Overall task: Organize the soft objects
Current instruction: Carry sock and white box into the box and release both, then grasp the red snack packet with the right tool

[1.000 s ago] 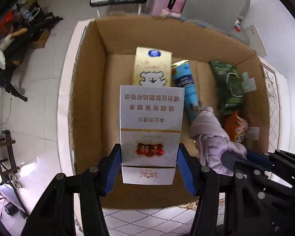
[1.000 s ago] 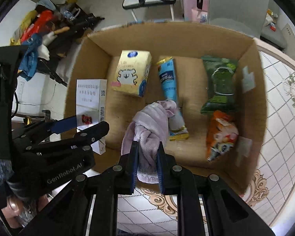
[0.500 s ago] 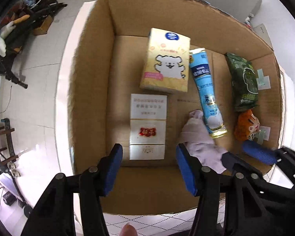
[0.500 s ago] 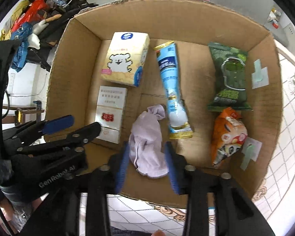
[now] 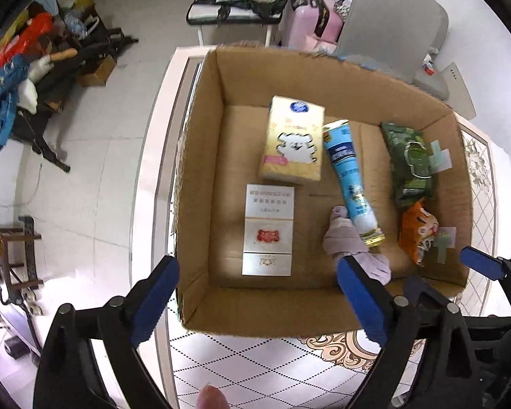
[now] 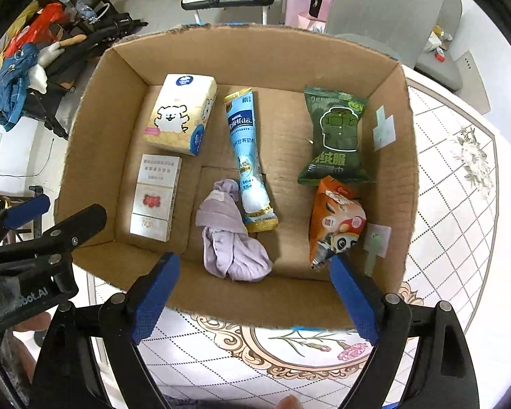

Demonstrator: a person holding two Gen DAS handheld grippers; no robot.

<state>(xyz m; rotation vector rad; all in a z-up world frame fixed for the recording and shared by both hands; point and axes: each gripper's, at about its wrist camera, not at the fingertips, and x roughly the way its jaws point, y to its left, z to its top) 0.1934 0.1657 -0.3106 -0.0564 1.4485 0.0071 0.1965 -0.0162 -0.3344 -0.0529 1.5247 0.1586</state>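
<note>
Cardboard box (image 6: 95, 156), open at the top, sits on a patterned worktop (image 6: 456, 211) and holds everything in view, ordered here from big to small. Both claws hover over the box's near wall with nothing between their blue pads: the left claw (image 5: 259, 301) is spread wide, and the right claw (image 6: 255, 294) is spread just as wide. A yellow tissue pack with a white bear (image 6: 180, 114) lies near the far-left corner. Just in front of it lies a white cigarette carton with a red emblem (image 6: 155, 196), flat on the box floor. A light-blue tube-shaped pouch (image 6: 248, 160) runs front to back along the middle. To the right lies a green snack bag (image 6: 337, 136), and nearer the front an orange snack bag with a panda (image 6: 335, 221), its top touching the green bag's lower edge. A bundled lilac cloth (image 6: 230, 233) rests on the box floor near the near wall, touching the left side of the blue pouch's lower end.
</note>
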